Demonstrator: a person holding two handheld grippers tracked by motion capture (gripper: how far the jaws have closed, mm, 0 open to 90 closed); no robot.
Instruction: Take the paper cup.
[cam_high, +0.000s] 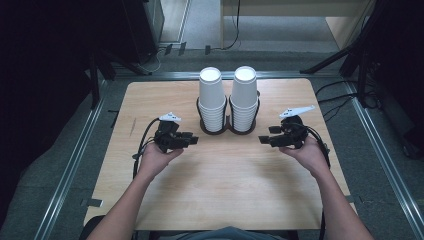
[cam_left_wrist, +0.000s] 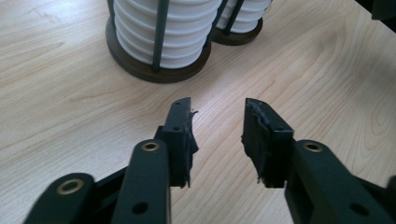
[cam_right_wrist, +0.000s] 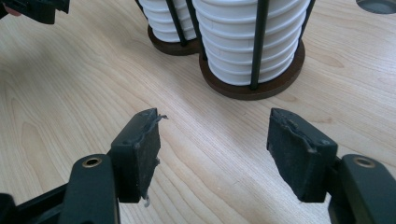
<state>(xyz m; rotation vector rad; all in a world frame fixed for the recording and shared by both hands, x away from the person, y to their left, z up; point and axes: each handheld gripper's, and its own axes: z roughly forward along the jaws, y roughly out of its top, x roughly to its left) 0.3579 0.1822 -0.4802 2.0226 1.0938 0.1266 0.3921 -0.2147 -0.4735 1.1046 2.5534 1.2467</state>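
Two stacks of white paper cups, the left stack (cam_high: 212, 97) and the right stack (cam_high: 244, 97), stand upside down in a dark double holder (cam_high: 227, 129) with thin black rods at the back middle of the wooden table (cam_high: 225, 185). My left gripper (cam_high: 192, 139) hovers just left of the holder, pointing right, open with nothing between its pads. My right gripper (cam_high: 263, 139) faces it from the holder's right, also open and empty. The left gripper view has my left gripper (cam_left_wrist: 217, 109) short of the nearer stack (cam_left_wrist: 163, 28). The right gripper view puts my right gripper (cam_right_wrist: 217, 119) before its nearer stack (cam_right_wrist: 233, 37).
The table's front half is bare wood. Metal rails (cam_high: 75, 160) run along both sides of the table, with grey floor beyond. Dark equipment and stands (cam_high: 140, 30) sit at the back left, and cables (cam_high: 340, 100) lie at the back right.
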